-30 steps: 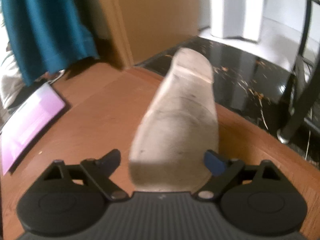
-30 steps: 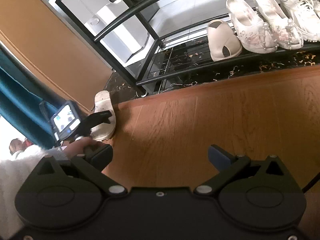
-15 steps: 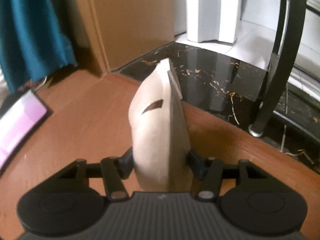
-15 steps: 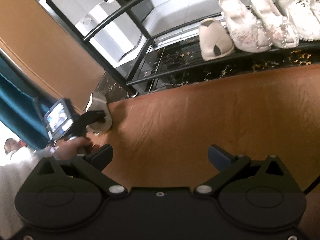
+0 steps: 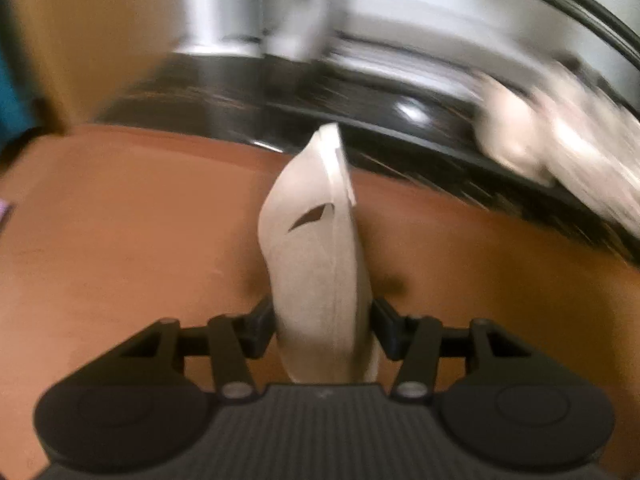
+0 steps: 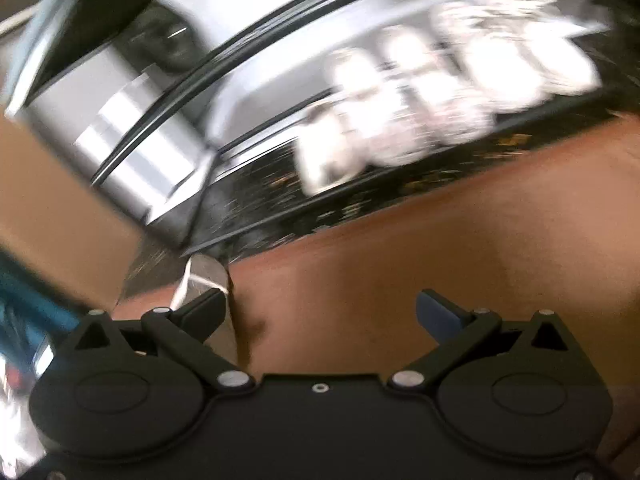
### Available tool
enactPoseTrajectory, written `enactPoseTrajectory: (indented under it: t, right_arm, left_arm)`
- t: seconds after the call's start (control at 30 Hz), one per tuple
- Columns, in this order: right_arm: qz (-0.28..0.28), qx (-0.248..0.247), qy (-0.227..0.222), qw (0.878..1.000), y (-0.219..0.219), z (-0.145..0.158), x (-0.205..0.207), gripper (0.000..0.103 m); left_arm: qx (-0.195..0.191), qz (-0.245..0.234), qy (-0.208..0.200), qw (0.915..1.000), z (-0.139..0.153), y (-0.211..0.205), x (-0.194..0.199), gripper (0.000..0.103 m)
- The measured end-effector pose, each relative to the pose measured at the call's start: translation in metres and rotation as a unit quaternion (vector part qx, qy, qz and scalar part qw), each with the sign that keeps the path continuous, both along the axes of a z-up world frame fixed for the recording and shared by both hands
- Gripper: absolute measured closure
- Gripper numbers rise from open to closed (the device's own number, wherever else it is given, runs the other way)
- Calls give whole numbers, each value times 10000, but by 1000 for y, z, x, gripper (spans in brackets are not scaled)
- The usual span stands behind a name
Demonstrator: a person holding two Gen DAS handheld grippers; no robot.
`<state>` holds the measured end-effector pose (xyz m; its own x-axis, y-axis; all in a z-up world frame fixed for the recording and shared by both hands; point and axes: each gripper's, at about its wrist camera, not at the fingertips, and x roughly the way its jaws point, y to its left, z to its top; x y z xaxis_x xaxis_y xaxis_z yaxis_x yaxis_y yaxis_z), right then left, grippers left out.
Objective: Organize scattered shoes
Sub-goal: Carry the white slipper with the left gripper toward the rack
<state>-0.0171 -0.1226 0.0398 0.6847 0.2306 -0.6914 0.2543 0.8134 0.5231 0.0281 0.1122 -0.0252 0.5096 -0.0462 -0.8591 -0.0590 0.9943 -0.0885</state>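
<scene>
Reddish-brown wooden floor [image 5: 120, 240] meets glossy black speckled tile [image 6: 248, 208] toward twelve o'clock; tan wall [image 6: 48, 208] at nine o'clock.

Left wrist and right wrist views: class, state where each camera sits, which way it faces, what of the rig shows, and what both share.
Left wrist view: sits on the left gripper, facing down over the wooden floor toward the blurred shoe rack; its fingers clamp a beige slipper turned on edge.
Right wrist view: sits on the right gripper, facing the same rack of pale shoes; its fingers stand open, empty.
Shared: floor, rack, and the slipper.
</scene>
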Motion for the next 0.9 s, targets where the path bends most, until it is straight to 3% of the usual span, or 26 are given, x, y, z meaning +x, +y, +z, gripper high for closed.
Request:
enactPoseTrajectory:
  t: [0.1, 0.2, 0.3, 0.37, 0.4, 0.47, 0.53, 0.67, 0.9]
  right_arm:
    - [-712, 20, 290, 9970, -39, -1, -1, 0]
    - [-1124, -19, 458, 9926, -64, -9, -1, 0]
    - [-1387, -146, 651, 9881, -86, -20, 1, 0]
    - [-1399, -166, 787, 9869, -92, -28, 5, 0]
    - [-1391, -167, 855, 9864, -95, -33, 7, 0]
    - [-1358, -239, 906, 9863, -95, -38, 9, 0]
    - [-1118, -391, 940, 9885, -93, -40, 12, 0]
    - [-862, -608, 959, 9898, -88, -44, 17, 0]
    - [-957, -414, 1003, 9895, -89, -41, 15, 0]
  left_arm:
    - [-283, -255, 246, 9990, -9, -55, -10, 54]
    - [-400, -545, 189, 9975, -14, -95, -19, 55]
    - [-532, -1113, 77, 9923, -15, -117, -25, 54]
    - [-666, -1205, 150, 9904, -14, -116, -26, 50]
    - [-689, -1150, 144, 9909, -11, -115, -28, 46]
    - [-730, -1025, 125, 9920, -5, -112, -32, 16]
    - [-766, -829, -109, 9935, 6, -104, -36, 5]
    - [-702, -601, -193, 9955, 12, -92, -37, 5]
    - [-575, -309, 69, 9978, 3, -85, -34, 5]
